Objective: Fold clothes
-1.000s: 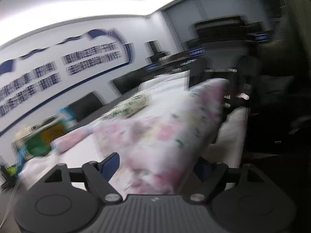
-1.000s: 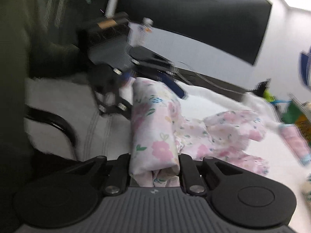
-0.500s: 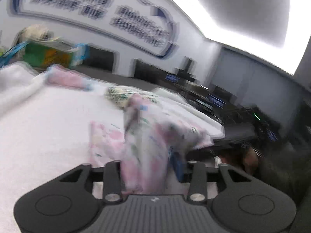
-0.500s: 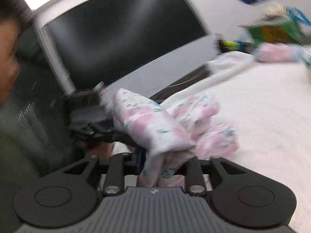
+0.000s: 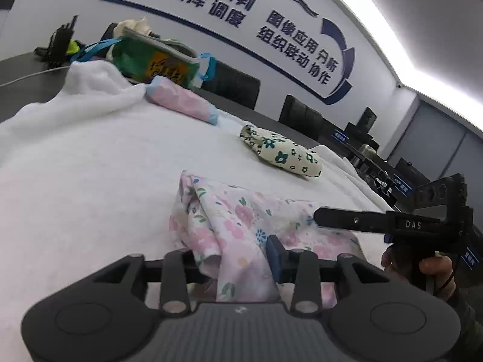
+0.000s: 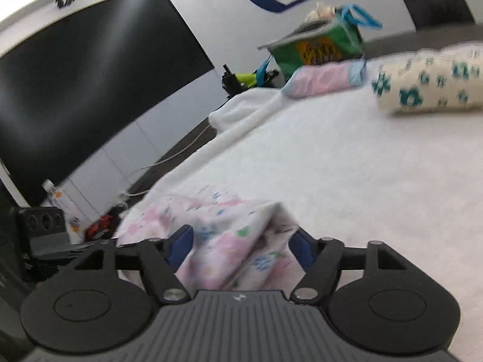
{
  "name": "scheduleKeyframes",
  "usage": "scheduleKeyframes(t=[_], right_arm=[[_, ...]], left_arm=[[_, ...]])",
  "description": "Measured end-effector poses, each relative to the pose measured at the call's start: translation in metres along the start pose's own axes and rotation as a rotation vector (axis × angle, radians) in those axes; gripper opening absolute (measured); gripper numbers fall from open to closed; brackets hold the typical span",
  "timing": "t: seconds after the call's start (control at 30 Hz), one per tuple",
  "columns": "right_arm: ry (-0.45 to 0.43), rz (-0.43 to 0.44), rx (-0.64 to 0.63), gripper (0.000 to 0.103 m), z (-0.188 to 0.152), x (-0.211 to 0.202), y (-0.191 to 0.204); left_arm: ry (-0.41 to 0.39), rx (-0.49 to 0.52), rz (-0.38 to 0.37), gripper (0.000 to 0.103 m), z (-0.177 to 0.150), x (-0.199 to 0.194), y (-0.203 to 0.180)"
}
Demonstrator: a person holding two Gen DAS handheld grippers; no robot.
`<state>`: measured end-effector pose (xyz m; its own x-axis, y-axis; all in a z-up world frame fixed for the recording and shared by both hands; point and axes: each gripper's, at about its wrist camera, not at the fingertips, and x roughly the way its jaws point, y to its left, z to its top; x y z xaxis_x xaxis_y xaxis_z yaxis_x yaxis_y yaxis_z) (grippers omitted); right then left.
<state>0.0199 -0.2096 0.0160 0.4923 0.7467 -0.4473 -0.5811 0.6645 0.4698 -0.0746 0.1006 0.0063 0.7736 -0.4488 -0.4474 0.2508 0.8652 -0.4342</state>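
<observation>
On the white fleecy tabletop (image 5: 90, 181) your left hand-held gripper (image 5: 238, 259) has its jaws parted around a bunched fold of the pink floral cotton garment (image 5: 241, 223); to its right, your right hand-held gripper (image 6: 238, 247) stands open, the same crumpled cloth lying loose between its blue pads (image 6: 181, 247).

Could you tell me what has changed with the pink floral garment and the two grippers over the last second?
The pink floral garment, held up off the white blanket a second ago, now lies folded on it. The right gripper, then shut on the cloth, has opened; the left gripper also looks open around it. The green-flowered bundle and pink roll lie as before.
</observation>
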Motion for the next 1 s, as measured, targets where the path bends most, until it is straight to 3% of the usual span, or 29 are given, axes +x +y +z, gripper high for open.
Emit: scheduleKeyframes(t=[0.07, 0.13, 0.27, 0.3, 0.37, 0.4, 0.43, 0.5, 0.6, 0.67, 0.7, 0.73, 0.8, 0.83, 0.87, 0.93, 1.0], right_arm=[[-0.018, -0.053, -0.033, 0.074, 0.003, -0.005, 0.004], [-0.037, -0.085, -0.042, 0.074, 0.003, -0.017, 0.005], [-0.064, -0.070, -0.040, 0.081, -0.001, -0.032, 0.011], [-0.062, -0.066, -0.038, 0.081, -0.002, -0.029, 0.012], [-0.058, -0.059, -0.034, 0.080, -0.004, -0.023, 0.015], [-0.057, -0.055, -0.032, 0.068, -0.005, -0.019, 0.016], [-0.055, -0.051, -0.029, 0.044, -0.007, -0.016, 0.018], [-0.051, -0.044, -0.025, 0.009, -0.009, -0.009, 0.021], [-0.026, -0.085, 0.026, 0.007, -0.004, 0.008, 0.015], [0.003, -0.112, 0.068, 0.009, 0.000, 0.020, 0.008], [0.011, -0.131, 0.074, 0.016, 0.000, 0.024, 0.007], [0.005, -0.155, 0.062, 0.031, -0.001, 0.023, 0.009], [-0.023, -0.165, 0.036, 0.052, -0.003, 0.012, 0.014], [-0.045, -0.144, 0.013, 0.058, -0.005, 0.002, 0.018], [-0.070, -0.115, -0.017, 0.059, -0.008, -0.009, 0.022], [-0.081, -0.089, -0.082, 0.074, -0.014, -0.025, 0.031], [-0.051, -0.087, -0.121, 0.075, -0.021, -0.031, 0.038]], left_arm=[[-0.026, 0.016, 0.005, 0.048, 0.000, -0.014, 0.002], [-0.062, 0.044, 0.009, 0.065, 0.000, -0.031, 0.004], [-0.122, 0.039, 0.010, 0.065, 0.012, -0.035, 0.007], [-0.121, 0.036, 0.013, 0.062, 0.015, -0.029, 0.007], [-0.103, 0.041, 0.031, 0.035, 0.021, -0.010, 0.005], [-0.090, 0.022, 0.041, 0.012, 0.024, -0.002, 0.006], [-0.074, -0.018, 0.052, 0.008, 0.028, 0.006, 0.008], [-0.045, -0.094, 0.069, 0.006, 0.035, 0.019, 0.013], [0.011, -0.140, 0.120, 0.009, 0.035, 0.038, 0.024], [0.018, -0.147, 0.136, 0.018, 0.031, 0.039, 0.027], [-0.001, -0.151, 0.134, 0.030, 0.029, 0.032, 0.027], [-0.017, -0.144, 0.126, 0.049, 0.028, 0.024, 0.027], [-0.078, -0.080, 0.090, 0.067, 0.020, 0.000, 0.021], [-0.112, -0.037, 0.073, 0.074, 0.015, -0.012, 0.017], [-0.138, 0.013, 0.060, 0.077, 0.010, -0.020, 0.012], [-0.175, 0.108, 0.042, 0.079, 0.000, -0.032, 0.001], [-0.160, 0.180, 0.024, 0.070, -0.006, -0.029, -0.010]])
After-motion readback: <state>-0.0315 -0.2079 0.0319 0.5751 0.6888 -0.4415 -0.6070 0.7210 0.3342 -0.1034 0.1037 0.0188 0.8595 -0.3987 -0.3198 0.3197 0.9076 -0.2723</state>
